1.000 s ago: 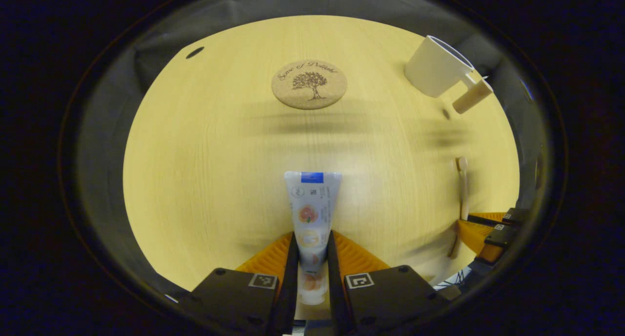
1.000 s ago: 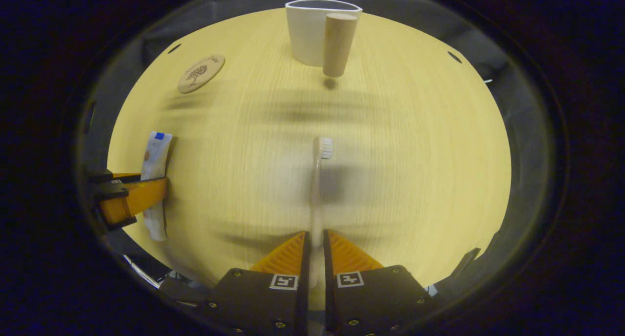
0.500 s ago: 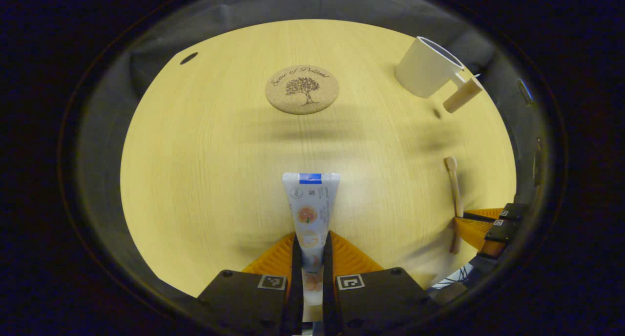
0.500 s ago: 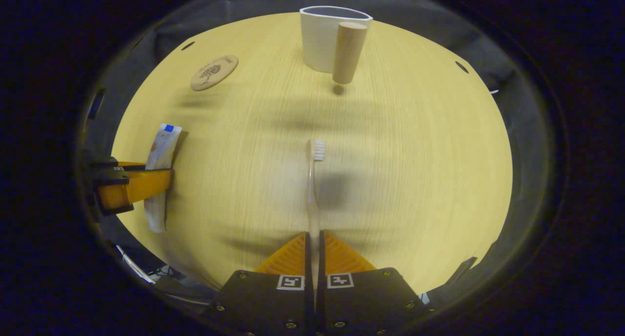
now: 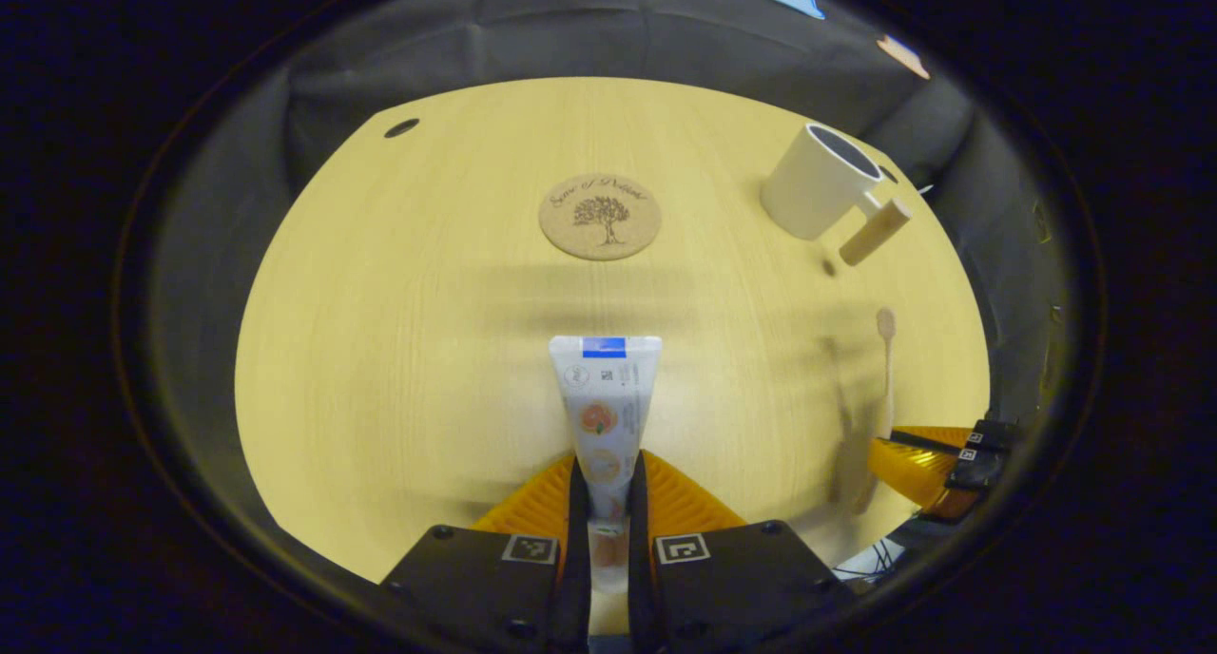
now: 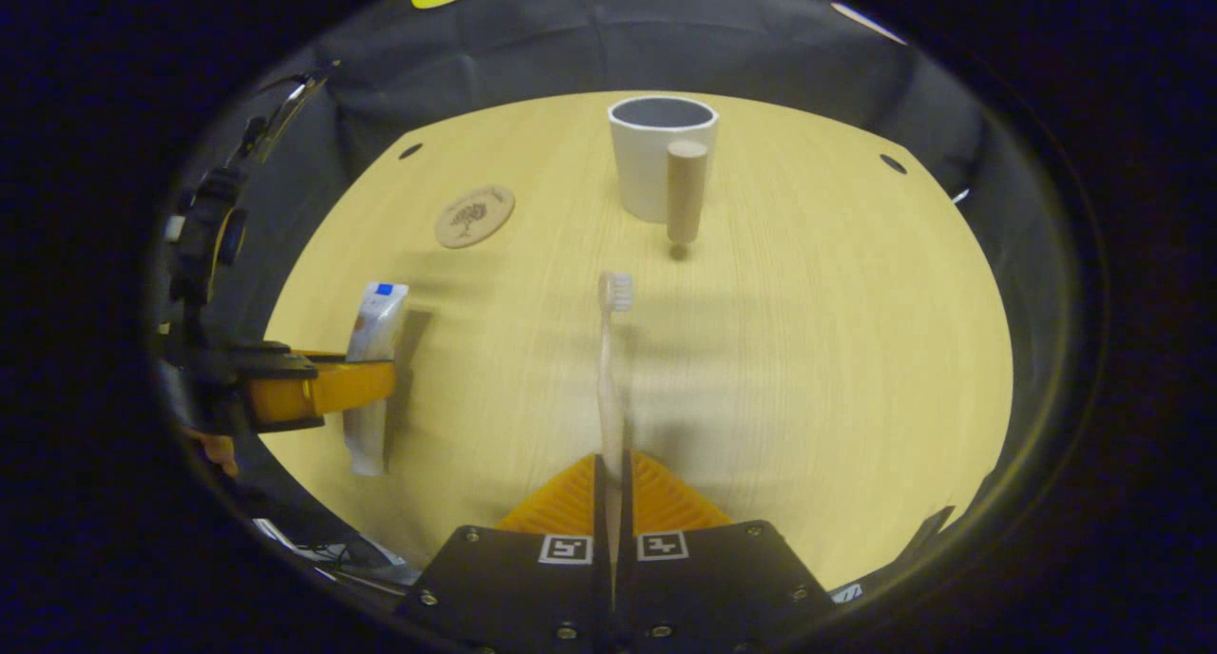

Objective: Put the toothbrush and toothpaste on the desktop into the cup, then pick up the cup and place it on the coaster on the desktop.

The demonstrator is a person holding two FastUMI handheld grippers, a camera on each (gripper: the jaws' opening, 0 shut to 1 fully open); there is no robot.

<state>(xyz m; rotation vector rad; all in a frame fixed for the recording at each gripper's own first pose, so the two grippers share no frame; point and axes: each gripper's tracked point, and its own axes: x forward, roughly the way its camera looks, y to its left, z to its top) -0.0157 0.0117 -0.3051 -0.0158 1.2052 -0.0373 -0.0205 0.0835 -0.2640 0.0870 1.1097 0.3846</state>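
My left gripper [image 5: 603, 478] is shut on a white toothpaste tube [image 5: 604, 397], held above the table with its flat end pointing away. In the right gripper view that tube [image 6: 373, 350] hangs in the left gripper [image 6: 333, 388] at the left. My right gripper [image 6: 613, 473] is shut on a pale toothbrush [image 6: 610, 350], bristles far from me, lifted off the wood. The toothbrush [image 5: 884, 369] and right gripper [image 5: 927, 459] also appear at the right of the left gripper view. A white cup [image 6: 656, 164] with a wooden peg handle [image 6: 685, 193] stands upright ahead. A round cork coaster [image 5: 599, 217] [image 6: 473, 216] lies flat.
The light wooden table [image 5: 409, 350] has small dark holes near its far corners [image 5: 401, 127] [image 6: 892, 163]. Black cloth hangs behind the far edge. The table's near edge runs just under both grippers.
Both grippers have risen and tipped back, carrying the toothpaste and the toothbrush off the table. The cup and coaster now look smaller and farther away, and the wall shows behind the table.
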